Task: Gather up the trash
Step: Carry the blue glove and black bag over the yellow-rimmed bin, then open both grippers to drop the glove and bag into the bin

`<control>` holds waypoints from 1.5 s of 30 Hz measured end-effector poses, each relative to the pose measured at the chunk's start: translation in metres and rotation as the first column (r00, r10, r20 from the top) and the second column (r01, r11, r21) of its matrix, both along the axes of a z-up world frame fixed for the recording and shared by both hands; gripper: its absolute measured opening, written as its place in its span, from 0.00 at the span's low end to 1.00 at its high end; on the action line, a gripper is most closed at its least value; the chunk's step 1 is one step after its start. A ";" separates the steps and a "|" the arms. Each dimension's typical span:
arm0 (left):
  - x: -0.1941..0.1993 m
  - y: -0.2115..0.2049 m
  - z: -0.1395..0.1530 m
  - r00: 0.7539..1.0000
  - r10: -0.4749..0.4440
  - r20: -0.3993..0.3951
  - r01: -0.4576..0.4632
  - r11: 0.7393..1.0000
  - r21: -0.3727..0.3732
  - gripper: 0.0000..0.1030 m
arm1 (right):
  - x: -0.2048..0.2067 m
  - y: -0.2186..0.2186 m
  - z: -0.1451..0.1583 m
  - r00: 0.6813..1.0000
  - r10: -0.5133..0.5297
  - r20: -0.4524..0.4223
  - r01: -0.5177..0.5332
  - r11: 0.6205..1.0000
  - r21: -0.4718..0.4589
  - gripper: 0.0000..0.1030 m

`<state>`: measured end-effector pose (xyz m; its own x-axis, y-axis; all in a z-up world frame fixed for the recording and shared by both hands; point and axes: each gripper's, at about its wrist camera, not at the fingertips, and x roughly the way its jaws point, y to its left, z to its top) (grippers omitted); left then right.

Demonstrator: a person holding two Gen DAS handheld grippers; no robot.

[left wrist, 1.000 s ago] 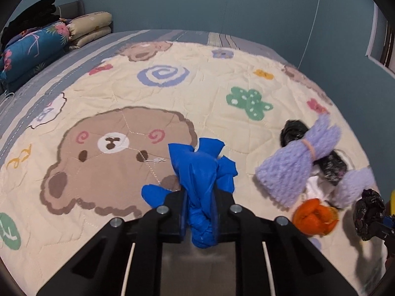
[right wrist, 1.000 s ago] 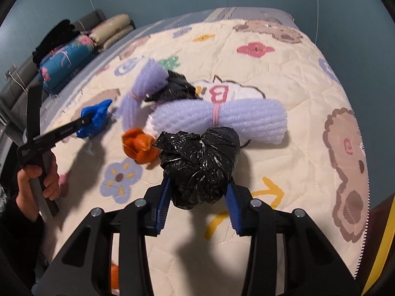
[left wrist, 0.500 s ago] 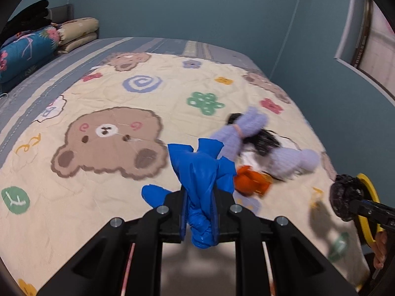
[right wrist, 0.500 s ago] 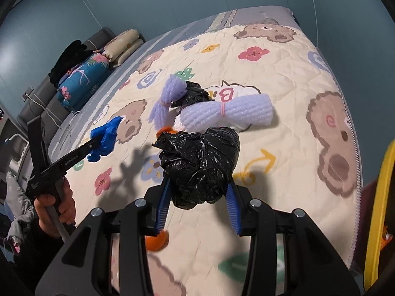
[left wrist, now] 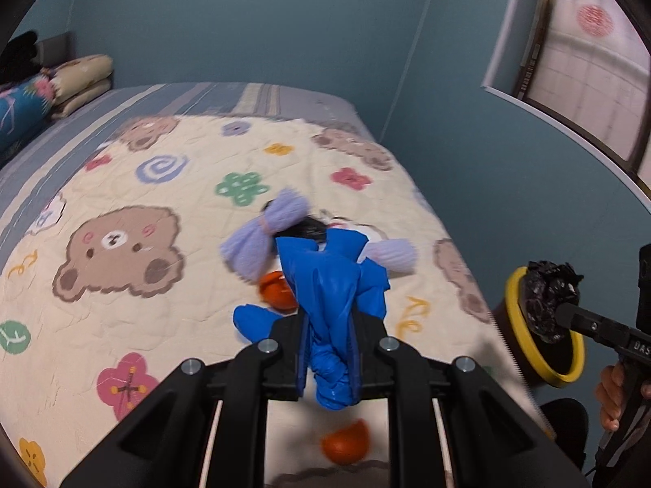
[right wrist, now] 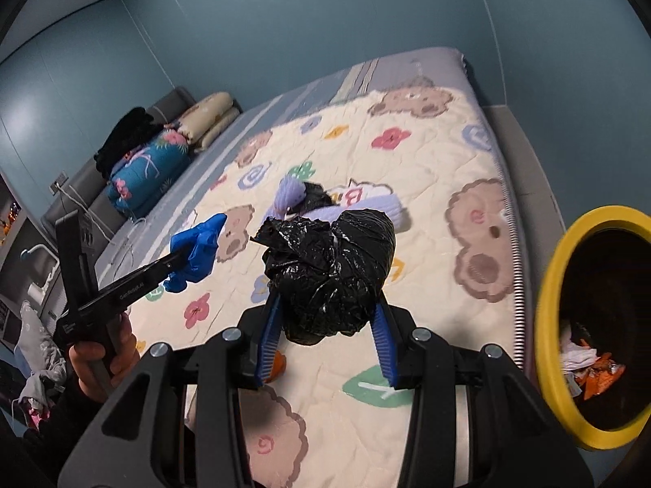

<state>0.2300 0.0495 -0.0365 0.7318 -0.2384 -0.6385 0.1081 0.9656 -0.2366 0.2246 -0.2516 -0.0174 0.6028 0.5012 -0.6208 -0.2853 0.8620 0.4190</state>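
Right wrist view shows a crumpled black bag (right wrist: 329, 272) clamped in the right hand-held gripper (right wrist: 327, 337), held over the bed (right wrist: 427, 154) beside the yellow-rimmed bin (right wrist: 547, 325). The left hand-held gripper (left wrist: 328, 356) is closed on a blue glove (left wrist: 331, 284). Released short of the rim, the light bag could likely drop between bed and bin.
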 end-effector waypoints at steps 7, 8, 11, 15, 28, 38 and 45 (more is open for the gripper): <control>-0.004 -0.048 0.022 0.996 -0.088 0.028 0.088 0.996 -0.007 0.14 | -0.014 -0.040 0.018 0.997 -0.065 0.030 0.064 0.997 0.040 0.38; -0.004 -0.057 0.024 0.994 -0.104 0.032 0.105 0.994 -0.010 0.14 | -0.016 -0.046 0.021 0.996 -0.077 0.035 0.076 0.996 0.045 0.38; -0.003 -0.078 0.029 0.989 -0.143 0.036 0.144 0.990 -0.015 0.14 | -0.022 -0.065 0.029 0.993 -0.109 0.055 0.106 0.993 0.052 0.38; -0.001 -0.105 0.037 0.980 -0.193 0.045 0.194 0.980 -0.036 0.14 | -0.029 -0.090 0.040 0.983 -0.161 0.085 0.157 0.986 0.051 0.38; 0.004 -0.186 0.052 0.945 -0.321 0.065 0.325 0.944 -0.051 0.14 | -0.051 -0.173 0.060 0.933 -0.330 0.141 0.322 0.944 0.073 0.38; 0.008 -0.245 0.048 0.908 -0.415 0.058 0.418 0.907 -0.058 0.14 | -0.064 -0.215 0.054 0.901 -0.411 0.136 0.405 0.911 0.071 0.38; 0.013 -0.278 0.039 0.887 -0.460 0.038 0.462 0.885 -0.061 0.14 | -0.061 -0.242 0.042 0.883 -0.454 0.117 0.448 0.891 0.075 0.38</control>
<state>0.2429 -0.2284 0.0024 0.5429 -0.5932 -0.5944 0.5429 0.7879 -0.2905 0.1640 -0.4933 0.0244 0.8428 0.1808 -0.5070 0.0769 0.8918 0.4458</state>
